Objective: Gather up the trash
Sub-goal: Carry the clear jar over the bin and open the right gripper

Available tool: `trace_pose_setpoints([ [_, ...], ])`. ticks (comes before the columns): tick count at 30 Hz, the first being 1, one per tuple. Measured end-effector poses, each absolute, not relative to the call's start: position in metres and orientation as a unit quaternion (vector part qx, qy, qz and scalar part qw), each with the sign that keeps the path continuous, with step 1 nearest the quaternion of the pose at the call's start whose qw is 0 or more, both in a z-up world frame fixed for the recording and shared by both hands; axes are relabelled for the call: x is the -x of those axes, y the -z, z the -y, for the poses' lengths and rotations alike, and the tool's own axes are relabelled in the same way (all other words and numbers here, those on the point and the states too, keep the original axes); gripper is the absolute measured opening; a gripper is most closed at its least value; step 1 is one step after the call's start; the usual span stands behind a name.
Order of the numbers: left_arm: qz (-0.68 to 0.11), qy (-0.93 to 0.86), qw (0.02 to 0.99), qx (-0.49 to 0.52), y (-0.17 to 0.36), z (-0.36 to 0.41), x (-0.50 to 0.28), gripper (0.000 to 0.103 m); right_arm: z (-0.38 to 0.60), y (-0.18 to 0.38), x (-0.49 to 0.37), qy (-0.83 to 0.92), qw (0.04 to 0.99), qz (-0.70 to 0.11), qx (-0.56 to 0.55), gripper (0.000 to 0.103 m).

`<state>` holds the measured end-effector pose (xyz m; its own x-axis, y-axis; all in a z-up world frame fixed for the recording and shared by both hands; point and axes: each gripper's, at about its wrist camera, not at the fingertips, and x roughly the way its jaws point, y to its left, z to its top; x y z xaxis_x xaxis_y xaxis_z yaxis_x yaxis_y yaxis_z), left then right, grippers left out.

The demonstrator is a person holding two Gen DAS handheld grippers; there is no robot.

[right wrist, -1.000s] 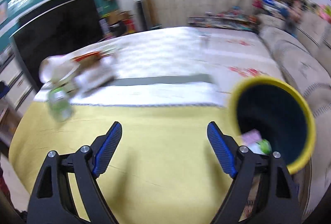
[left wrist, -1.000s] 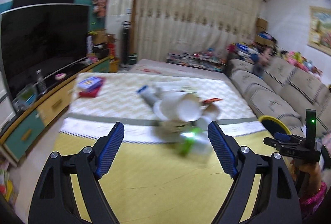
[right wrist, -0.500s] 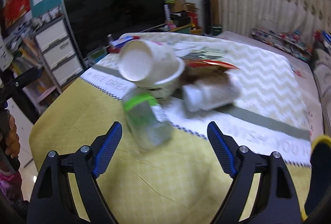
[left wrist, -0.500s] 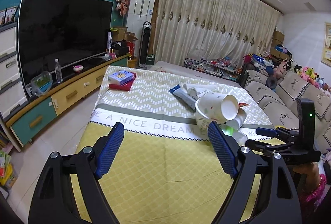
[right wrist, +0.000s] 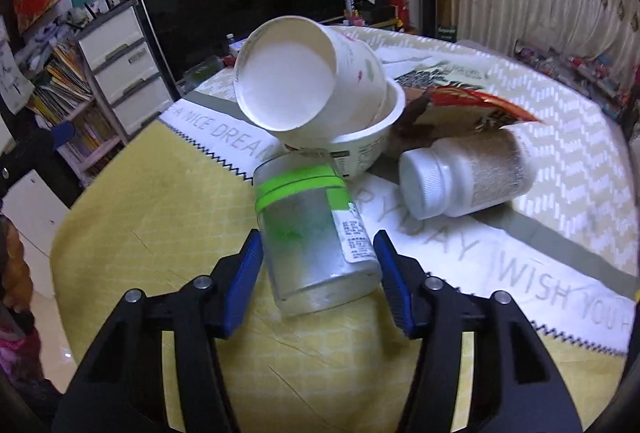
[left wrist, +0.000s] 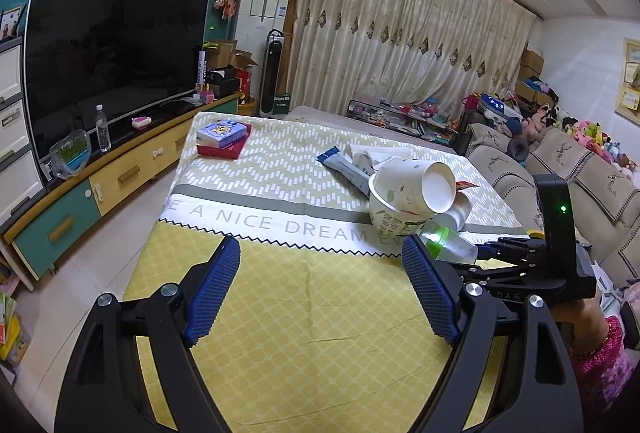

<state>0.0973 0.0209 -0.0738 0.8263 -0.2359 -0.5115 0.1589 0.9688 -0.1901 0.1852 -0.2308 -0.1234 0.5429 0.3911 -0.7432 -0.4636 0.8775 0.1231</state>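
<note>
The right claw (right wrist: 318, 269) is closing around the clear jar (right wrist: 316, 233) lying on the table (right wrist: 160, 201), pads not quite touching; the left claw (left wrist: 320, 289) hangs wide, empty.

Two black handheld grippers, blue pads, pink sequined sleeve

Left gripper (left wrist: 320, 289): black plastic linkage arms, silver screw heads at the pivots, blue cross-hatched pads on both fingers. Right gripper (right wrist: 318, 275): same build, same blue pads; seen from the left camera its body carries an upright black block with a lit green LED and faint lettering below it. Below that block, a pink sequined sleeve (left wrist: 600, 365).
</note>
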Motion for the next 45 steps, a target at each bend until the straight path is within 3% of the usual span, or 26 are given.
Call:
trace_pose_setpoints([
  [27,-0.289,0.153,0.945,0.029,0.078,0.048,-0.109,0.082,0.413,0.08,-0.085,-0.071,0.94,-0.321,-0.097,0.049],
  [36,-0.302,0.172,0.937,0.016,0.084,0.075,-0.121,0.082,0.539,0.119,-0.101,0.141,0.918,-0.352,-0.116,0.049],
  [45,-0.312,0.182,0.932,0.007,0.086,0.091,-0.132,0.082,0.562,0.149,-0.111,0.188,0.903,-0.368,-0.12,0.055],
])
